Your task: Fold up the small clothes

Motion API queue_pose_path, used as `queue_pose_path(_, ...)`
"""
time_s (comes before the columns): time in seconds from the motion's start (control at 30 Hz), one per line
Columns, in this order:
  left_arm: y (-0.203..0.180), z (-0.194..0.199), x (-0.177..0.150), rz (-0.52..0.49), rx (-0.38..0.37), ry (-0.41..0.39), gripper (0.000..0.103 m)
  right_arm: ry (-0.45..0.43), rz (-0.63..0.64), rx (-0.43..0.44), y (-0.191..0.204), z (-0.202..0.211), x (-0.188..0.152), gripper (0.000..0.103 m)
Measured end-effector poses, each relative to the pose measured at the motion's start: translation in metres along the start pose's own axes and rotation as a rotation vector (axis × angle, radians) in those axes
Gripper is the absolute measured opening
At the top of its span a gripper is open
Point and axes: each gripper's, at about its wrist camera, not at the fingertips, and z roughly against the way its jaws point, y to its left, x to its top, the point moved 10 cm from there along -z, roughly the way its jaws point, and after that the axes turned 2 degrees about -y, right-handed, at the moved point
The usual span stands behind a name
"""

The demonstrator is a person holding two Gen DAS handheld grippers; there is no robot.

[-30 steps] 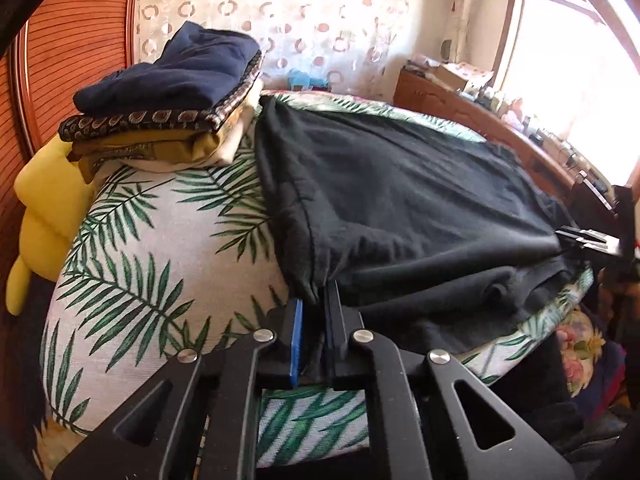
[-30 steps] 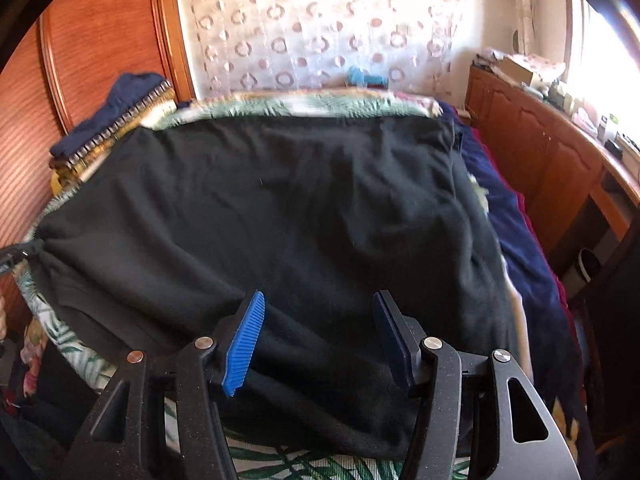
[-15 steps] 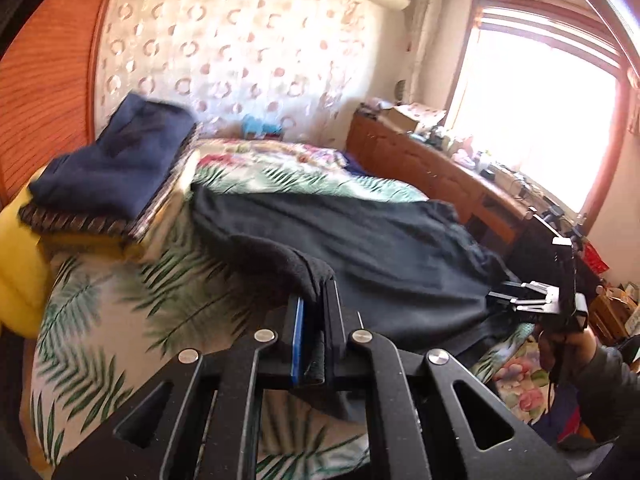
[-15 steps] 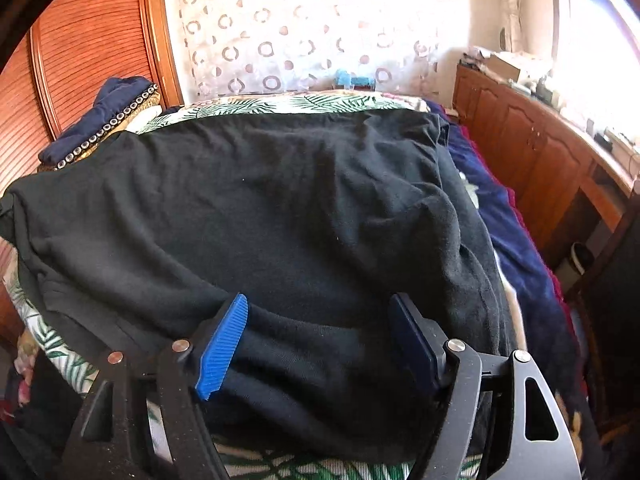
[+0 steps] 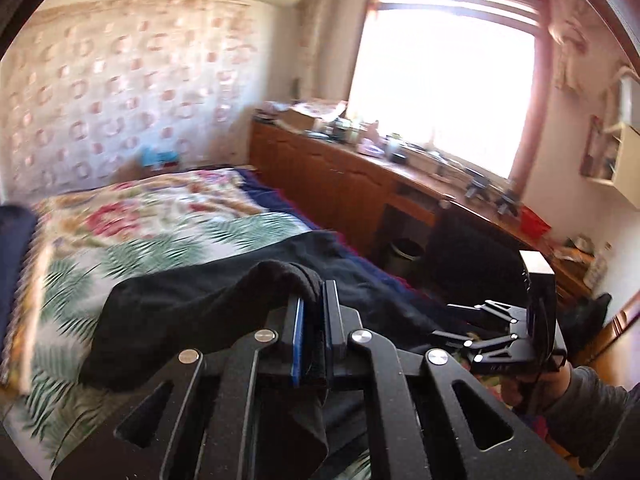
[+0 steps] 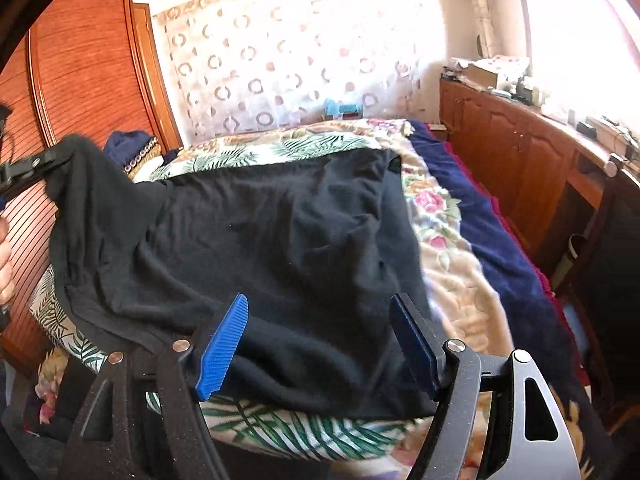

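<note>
Here, the left gripper (image 5: 311,320) pinches a black garment (image 6: 272,240) on the bed (image 6: 452,280); the right gripper (image 6: 320,344) gapes wide.

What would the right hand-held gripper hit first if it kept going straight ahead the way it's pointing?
Most likely the black garment. The right hand-held gripper is open, with the cloth lying directly ahead between its fingers on the bed. The depth is hard to judge.

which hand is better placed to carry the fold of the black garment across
Left. The left tongs are shut on a corner of the black garment, lifted off the bed. The right tongs are open over its near edge, gripping nothing.
</note>
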Motion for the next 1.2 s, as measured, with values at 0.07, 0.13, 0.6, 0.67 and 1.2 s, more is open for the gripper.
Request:
queue_pose_path(0.07,-0.022,-0.013,0.008,-0.031,-0.031,0.008,0.009,-0.018,-0.012,-0.014,-0.005,0.012,0.000,0.075)
queue_pose_path(0.13,-0.043,-0.023,0.015,-0.055,-0.068,0.016,0.009,-0.030,-0.021,-0.018,-0.012,0.021,0.000,0.075)
queue_pose_path(0.6,-0.092,-0.069,-0.017,-0.077,-0.183,0.165,0.009,-0.067,-0.056,-0.085,-0.042,0.052,-0.011,0.075)
queue_pose_path(0.67,-0.085,-0.065,-0.022,-0.069,-0.174,0.171,0.009,-0.062,-0.058,-0.086,-0.041,0.053,-0.012,0.075)
queue_pose_path(1.2,0.000,0.008,-0.046,-0.060,0.062,0.112,0.046,-0.071,-0.001,-0.052,-0.016,0.030,0.015,0.075)
